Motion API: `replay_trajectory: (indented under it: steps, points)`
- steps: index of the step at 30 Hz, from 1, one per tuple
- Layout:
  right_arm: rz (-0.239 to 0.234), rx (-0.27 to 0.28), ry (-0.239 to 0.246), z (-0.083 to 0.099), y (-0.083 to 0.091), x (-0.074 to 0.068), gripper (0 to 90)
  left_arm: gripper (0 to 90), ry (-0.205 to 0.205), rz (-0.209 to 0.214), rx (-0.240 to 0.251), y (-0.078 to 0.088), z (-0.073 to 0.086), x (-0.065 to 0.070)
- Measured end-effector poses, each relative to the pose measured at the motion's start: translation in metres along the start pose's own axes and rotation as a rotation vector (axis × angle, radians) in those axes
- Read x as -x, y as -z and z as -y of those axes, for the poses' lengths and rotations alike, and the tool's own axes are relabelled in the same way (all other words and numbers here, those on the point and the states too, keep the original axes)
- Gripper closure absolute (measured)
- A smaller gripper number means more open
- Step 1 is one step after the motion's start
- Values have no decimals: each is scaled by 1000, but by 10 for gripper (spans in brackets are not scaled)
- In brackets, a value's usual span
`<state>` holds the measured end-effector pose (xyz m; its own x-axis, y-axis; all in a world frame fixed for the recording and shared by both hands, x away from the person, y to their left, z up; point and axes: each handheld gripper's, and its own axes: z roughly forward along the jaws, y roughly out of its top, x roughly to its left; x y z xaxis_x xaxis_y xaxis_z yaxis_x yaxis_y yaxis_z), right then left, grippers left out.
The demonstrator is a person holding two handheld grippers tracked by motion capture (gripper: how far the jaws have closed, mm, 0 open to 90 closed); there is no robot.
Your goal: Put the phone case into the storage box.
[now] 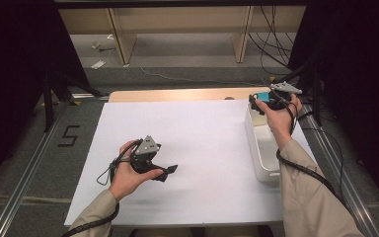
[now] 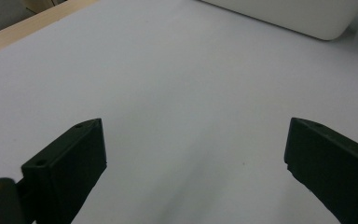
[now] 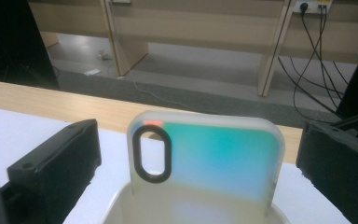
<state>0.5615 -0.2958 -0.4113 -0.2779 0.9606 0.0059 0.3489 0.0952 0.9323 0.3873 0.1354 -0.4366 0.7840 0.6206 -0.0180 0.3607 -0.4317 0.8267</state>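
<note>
Black jaws of the right gripper (image 3: pixel 200 163), nearest the lens in the right gripper view, stand wide apart on either side of a phone case (image 3: pixel 205 161), with a gap on each side and neither pad pressing it: released, nothing gripped. Item one, phone case: translucent shell with a teal-to-green tint, a dark oval camera cut-out at one upper corner and a small orange mark above it; standing upright on its short edge at the far end of the white bin (image 1: pixel 262 148), leaning against or just beside the end wall, which of the two I cannot tell. Handling, by judgement: very light, thin and flexible, glossy and so likely to slip; not fragile, but liable to bow if squeezed hard. Best hold is across the two long side edges near the upper half, clear of the cut-out, with modest pressure. Item two, white bin: long plastic tub at the right edge of the white sheet (image 1: pixel 197 148) that covers the table. Item three, left gripper (image 2: pixel 193 154): jaws spread, empty, low over bare sheet at the near left, well apart from the bin. Beyond the table: wooden shelving legs (image 3: pixel 116 42) and trailing cables (image 3: pixel 307 51).
</note>
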Motion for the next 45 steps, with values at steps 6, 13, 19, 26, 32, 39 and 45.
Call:
replay_trajectory:
  steps: [6,13,19,26,32,39,45]
  points:
    - [0,8,5,-2,4,-1,5,47,-3,1,-4,-1,0,1]
    - [-6,16,5,-5,12,-3,5,47,1,-3,0,-1,0,1]
    - [-12,22,11,-7,17,-3,6,47,1,-5,-2,-1,0,0]
    - [-23,29,15,-10,26,-5,14,46,2,-7,-1,-1,0,1]
    - [-45,42,2,-12,37,-7,21,47,1,-8,6,0,-1,1]
    - [-85,45,14,-14,50,-15,28,46,7,-10,10,1,-2,1]
    - [-135,46,26,-13,60,-24,37,46,6,-9,10,1,-2,2]
